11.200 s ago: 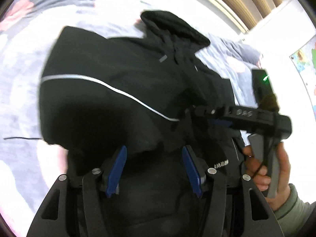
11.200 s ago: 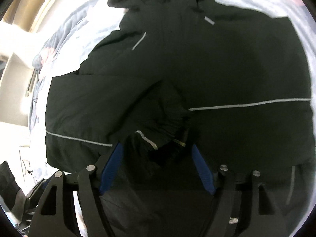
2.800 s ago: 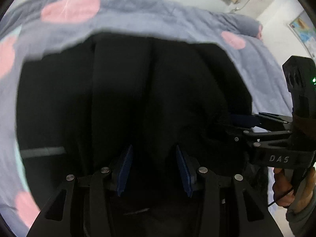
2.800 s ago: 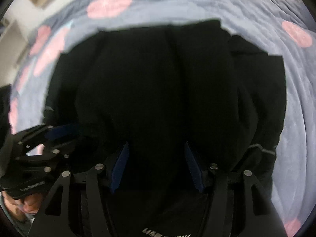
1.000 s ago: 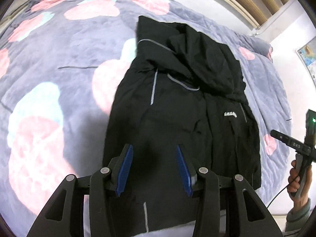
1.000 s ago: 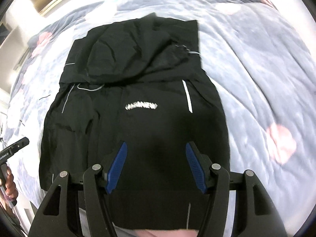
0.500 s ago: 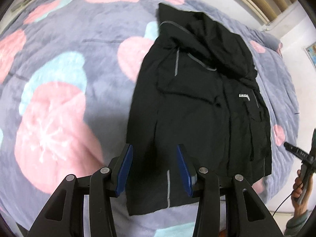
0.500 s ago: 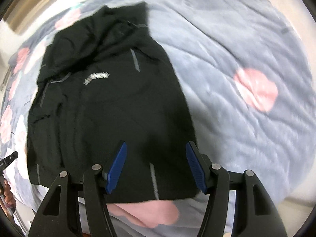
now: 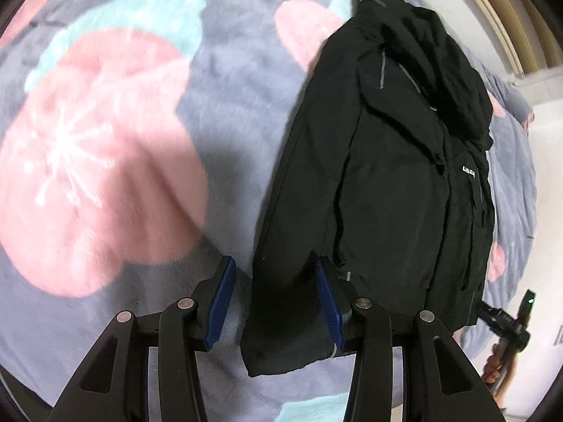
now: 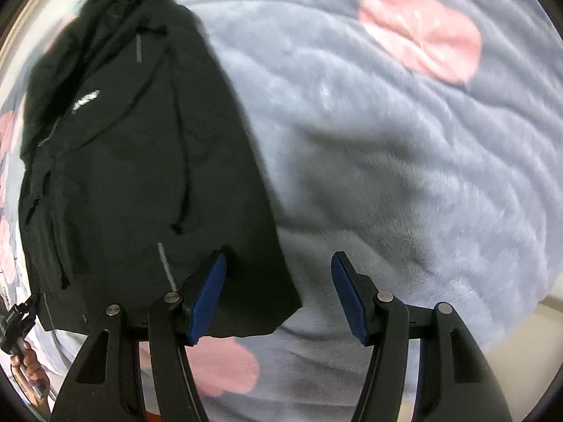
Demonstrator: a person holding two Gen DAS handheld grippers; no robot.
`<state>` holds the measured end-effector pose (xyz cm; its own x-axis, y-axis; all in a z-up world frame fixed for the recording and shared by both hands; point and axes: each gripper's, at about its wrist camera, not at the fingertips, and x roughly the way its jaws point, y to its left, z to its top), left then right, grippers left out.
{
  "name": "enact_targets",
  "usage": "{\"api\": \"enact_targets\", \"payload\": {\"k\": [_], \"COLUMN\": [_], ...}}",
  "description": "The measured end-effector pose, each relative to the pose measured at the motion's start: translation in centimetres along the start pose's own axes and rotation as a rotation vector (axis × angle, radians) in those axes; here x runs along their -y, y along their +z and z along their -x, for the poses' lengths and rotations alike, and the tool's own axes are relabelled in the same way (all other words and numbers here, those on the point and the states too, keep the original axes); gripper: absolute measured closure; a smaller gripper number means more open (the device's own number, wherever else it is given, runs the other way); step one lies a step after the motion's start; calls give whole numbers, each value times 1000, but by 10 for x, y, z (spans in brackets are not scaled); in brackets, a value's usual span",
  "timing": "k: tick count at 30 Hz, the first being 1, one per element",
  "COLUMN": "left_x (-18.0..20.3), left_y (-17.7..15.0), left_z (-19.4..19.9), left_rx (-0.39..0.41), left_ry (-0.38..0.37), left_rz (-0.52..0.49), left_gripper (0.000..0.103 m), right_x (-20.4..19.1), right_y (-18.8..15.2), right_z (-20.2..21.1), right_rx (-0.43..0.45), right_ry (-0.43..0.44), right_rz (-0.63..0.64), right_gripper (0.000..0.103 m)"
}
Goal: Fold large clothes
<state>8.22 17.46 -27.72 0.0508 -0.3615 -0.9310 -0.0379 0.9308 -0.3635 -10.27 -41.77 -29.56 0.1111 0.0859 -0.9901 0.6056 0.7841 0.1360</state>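
A black hooded jacket (image 9: 387, 176) lies folded into a long narrow strip on a grey blanket (image 9: 105, 140), hood at the far end, white logo (image 9: 468, 170) facing up. My left gripper (image 9: 274, 302) is open and points down over the jacket's near left hem corner, whose left edge runs between the blue pads. In the right wrist view the jacket (image 10: 140, 176) fills the left side. My right gripper (image 10: 278, 295) is open over the near right hem corner, its right pad above bare blanket (image 10: 387, 140). Neither pair of pads presses the cloth.
The blanket carries pink and teal patches (image 9: 88, 161). A white wall (image 9: 549, 140) and wooden slats (image 9: 510, 17) stand past the bed's far side. The person's hand (image 10: 31, 365) holds the left gripper at the bed's near edge.
Both grippers have come down and closer to the jacket's near hem, the left toward its left corner, the right toward its right corner. The jacket has not moved, and the jaws stand as wide as before.
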Motion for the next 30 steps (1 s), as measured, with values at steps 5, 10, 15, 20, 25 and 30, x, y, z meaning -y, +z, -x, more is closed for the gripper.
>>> {"api": "enact_targets", "payload": {"k": [5,10,15,20,25,30], "left_x": [-3,9,20,19,13,20], "left_y": [-8,-20,-28,-28,-27,-27], "left_z": [-19,-27,-17,-18,-30,-32], "left_rx": [-69,-90,-43,-43,-62,-55], "left_ry": [-61,-68,-37,-46,-35,-3], "left_rz": [21,-32,-100,-88,-67,-97], "left_gripper": [46,46,64,61,56,73], "right_x": [3,-12,-26,-13,1,-14], "right_y": [-3,-10,-24,-25,-20,-11], "right_z": [-9,-13,-7,-15,-29,-23], "right_rx": [-15,-36,-11,-46,-87,-57], "right_ry": [27,93,59,102,164,156], "right_rz": [5,57,146,109,65,105], "right_gripper": [39,43,52,48,36,66]}}
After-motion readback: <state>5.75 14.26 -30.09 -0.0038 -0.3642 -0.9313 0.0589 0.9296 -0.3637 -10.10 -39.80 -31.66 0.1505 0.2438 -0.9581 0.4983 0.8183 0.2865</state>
